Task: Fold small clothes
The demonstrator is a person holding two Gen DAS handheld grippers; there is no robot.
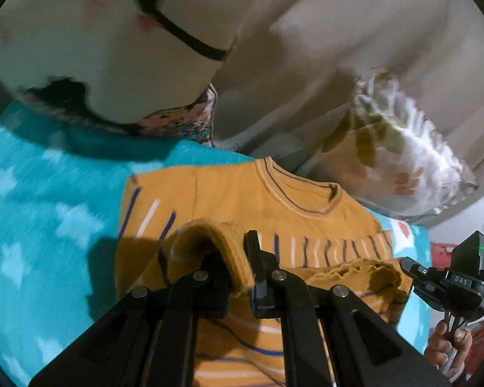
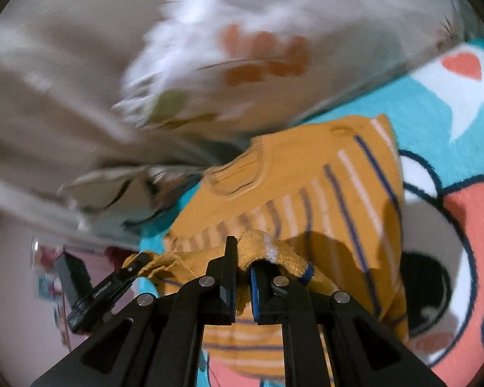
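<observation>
A mustard-yellow knitted sweater (image 1: 242,200) with thin blue and white stripes lies on a turquoise blanket (image 1: 48,209), its ribbed collar turned toward the pillows at the far side. The left gripper (image 1: 242,258) is clamped on a bunched piece of the sweater's hem, the knit folding up and over between its black fingers (image 1: 253,248). The right gripper (image 2: 242,258) likewise pinches a fold of the same hem, with the blue pads on the inner faces of its fingers (image 2: 256,285) pressed against the fabric. Between the two grips the lifted hem sags in a wavy line above the rest of the garment, which is still flat on the blanket. In the left wrist view the right gripper shows at the right edge as a black body with a small green light, and the white lettering "DAS" can be read on it; a hand (image 1: 448,342) grasps its handle below. In the right wrist view the blanket carries a cartoon print: a white speech bubble with a red heart (image 2: 461,64), and large eyes outlined in dark blue beside a coral-pink area. A white fringed pillow (image 1: 403,161) with olive and orange leaf shapes leans against beige bedding (image 1: 306,48) behind the sweater. A second pale pillow (image 1: 96,48) with a black line and faint red marks sits to the left; any writing on it is too blurred to read.
</observation>
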